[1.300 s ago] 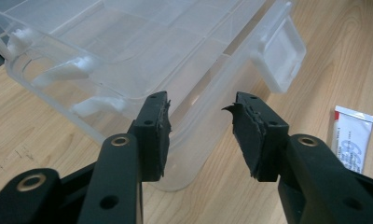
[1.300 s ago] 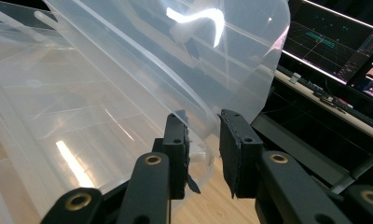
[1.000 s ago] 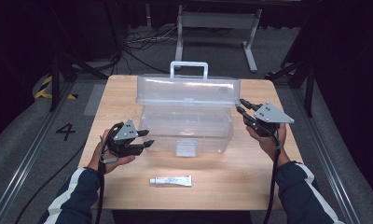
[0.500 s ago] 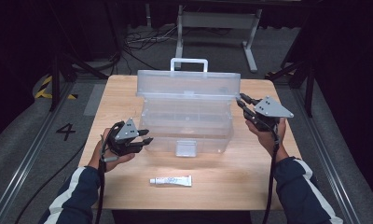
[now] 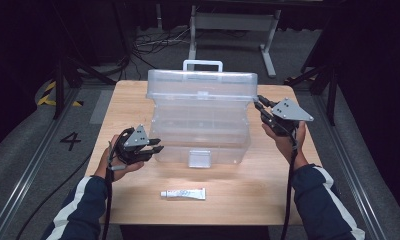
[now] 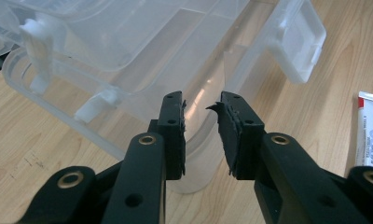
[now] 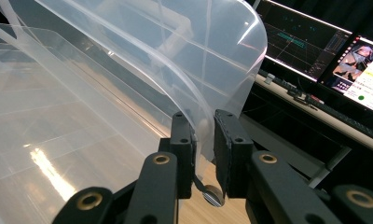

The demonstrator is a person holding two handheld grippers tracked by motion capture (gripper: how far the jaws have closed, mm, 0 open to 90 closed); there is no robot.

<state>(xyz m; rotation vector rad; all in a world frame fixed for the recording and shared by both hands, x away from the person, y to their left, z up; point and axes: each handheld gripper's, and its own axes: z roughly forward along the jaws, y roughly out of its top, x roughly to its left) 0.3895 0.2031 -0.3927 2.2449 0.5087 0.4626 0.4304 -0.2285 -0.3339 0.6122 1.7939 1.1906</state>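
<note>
A: High view. Wooden table [image 5: 238,200] carrying a clear plastic toolbox [image 5: 200,132] at centre. Its lid [image 5: 202,86] stands raised, nearly upright, white handle [image 5: 202,64] on top. Front latch [image 5: 198,158] hangs at the middle of the base's near wall.

B: Left gripper view adds detail: the base's rounded near corner sits right ahead of the jaws, and white hinge tabs [image 6: 37,51] show along the rim. The latch [image 6: 296,39] shows at upper right.

A: Right hand-held gripper [image 5: 262,108], high view: at the lid's right edge, high off the table. Grip not readable from up there.

B: Right gripper view settles it. The lid's curved edge [image 7: 208,93] runs down between the two pads, jaws pinched on it, only a narrow gap left. Also monitors [image 7: 324,51] on a desk behind; the high view lacks those.

A: Left hand-held gripper [image 5: 155,147]: low, just beside the base's left front corner.

B: Own view: jaws parted, nothing between them; the corner just beyond the tips. Touching or not, cannot tell.

A: Smallest item: a white tube [image 5: 183,193] lying flat on the table, near the front edge, apart from the toolbox.

B: Its end [image 6: 371,128] shows at the right border of the left gripper view.
</note>
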